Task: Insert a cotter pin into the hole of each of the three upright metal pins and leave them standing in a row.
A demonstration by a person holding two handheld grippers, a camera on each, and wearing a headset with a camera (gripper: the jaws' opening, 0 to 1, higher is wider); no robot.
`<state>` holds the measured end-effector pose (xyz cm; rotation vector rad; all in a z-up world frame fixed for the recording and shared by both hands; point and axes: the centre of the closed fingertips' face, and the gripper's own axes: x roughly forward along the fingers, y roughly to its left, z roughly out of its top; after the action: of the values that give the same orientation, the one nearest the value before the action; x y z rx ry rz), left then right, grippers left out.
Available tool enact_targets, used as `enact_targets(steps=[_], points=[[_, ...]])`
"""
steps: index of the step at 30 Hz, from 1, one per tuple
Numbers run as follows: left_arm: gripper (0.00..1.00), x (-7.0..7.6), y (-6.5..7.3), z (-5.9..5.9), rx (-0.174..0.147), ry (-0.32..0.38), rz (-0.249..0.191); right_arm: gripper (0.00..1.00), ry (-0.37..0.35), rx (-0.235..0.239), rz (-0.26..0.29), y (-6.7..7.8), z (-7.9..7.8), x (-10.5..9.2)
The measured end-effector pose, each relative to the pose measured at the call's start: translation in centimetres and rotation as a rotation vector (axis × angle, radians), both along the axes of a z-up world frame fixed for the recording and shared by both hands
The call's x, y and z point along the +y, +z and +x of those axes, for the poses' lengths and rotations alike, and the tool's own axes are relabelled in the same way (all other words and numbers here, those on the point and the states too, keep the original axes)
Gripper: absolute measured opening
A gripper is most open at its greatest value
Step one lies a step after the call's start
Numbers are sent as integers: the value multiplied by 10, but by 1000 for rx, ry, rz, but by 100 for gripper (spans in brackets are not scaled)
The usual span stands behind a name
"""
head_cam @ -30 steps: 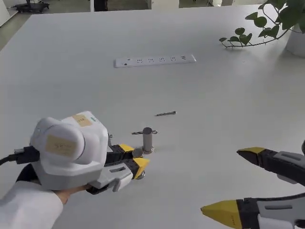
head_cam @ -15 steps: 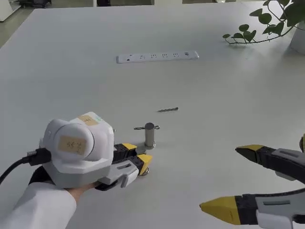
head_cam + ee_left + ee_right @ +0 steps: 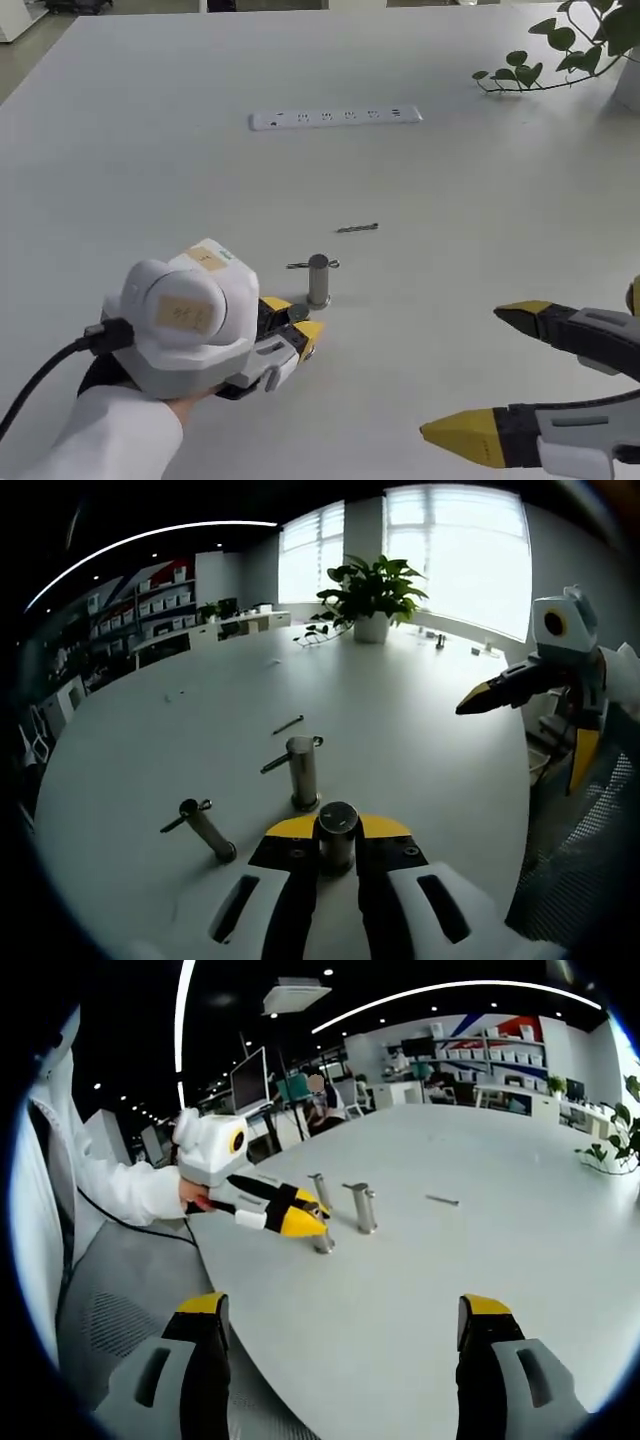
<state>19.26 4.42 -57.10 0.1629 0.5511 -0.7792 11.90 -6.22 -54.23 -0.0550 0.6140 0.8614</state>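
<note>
My left gripper (image 3: 297, 325) is shut on a short upright metal pin (image 3: 337, 832) that stands on the white table. Just beyond it stands a second pin (image 3: 318, 281) with a cotter pin through its top. A third pin (image 3: 205, 828) with a cotter pin stands off to the left in the left gripper view; in the head view the left gripper's body hides it. A loose cotter pin (image 3: 357, 228) lies flat farther out. My right gripper (image 3: 482, 375) hovers open and empty at the lower right, well apart from the pins (image 3: 365, 1208).
A white power strip (image 3: 335, 118) lies far across the table. A potted trailing plant (image 3: 560, 50) sits at the far right corner. The table's near edge (image 3: 260, 1330) runs close under the right gripper. A cable trails from the left gripper.
The left gripper stays shut on the pin and has crept slightly right with the hand. The right gripper has held open in place. The picture has shifted a little.
</note>
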Motion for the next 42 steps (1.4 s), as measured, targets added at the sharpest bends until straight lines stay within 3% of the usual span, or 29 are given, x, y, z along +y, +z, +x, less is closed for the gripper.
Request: enact_targets(steps=[5, 7, 9, 10, 14, 15, 16, 18, 20, 24, 28, 34, 36, 42], points=[[15, 2, 1, -3, 23, -19, -7, 93, 8, -4, 3, 1, 1, 3], [20, 5, 1, -7, 1, -65, 28, 93, 7, -4, 3, 2, 1, 2], [26, 9, 1, -15, 6, -100, 43, 93, 6, -6, 4, 3, 2, 1], [30, 12, 4, -20, 34, -105, 26, 93, 8, -5, 3, 2, 1, 1], [50, 19, 15, -34, 43, -168, -13, 93, 27, 9, -16, -1, 1, -1], [54, 20, 18, -46, 97, -204, -59, 93, 30, 10, -20, -2, 2, -2], [59, 21, 21, -49, 106, -208, -79, 93, 35, 11, -23, -2, 3, -2], [69, 32, 26, -49, 82, -193, -85, 93, 40, 11, -25, -2, 4, -2], [82, 39, 29, -55, 91, -201, -91, 93, 49, 8, -32, 0, 6, -2], [99, 48, 37, -64, 89, -226, -108, 93, 81, 7, -58, 1, 9, -2], [99, 51, 41, -75, 119, -232, -140, 91, 105, 3, -81, 5, 20, -4], [99, 52, 28, -88, 158, -230, -106, 85, 152, -1, -151, 8, 43, -4], [99, 52, 27, -91, 156, -234, -101, 82, 179, 4, -210, 5, 52, -8], [99, 55, 31, -87, 149, -199, -135, 76, 274, -19, -287, 2, 87, -8]])
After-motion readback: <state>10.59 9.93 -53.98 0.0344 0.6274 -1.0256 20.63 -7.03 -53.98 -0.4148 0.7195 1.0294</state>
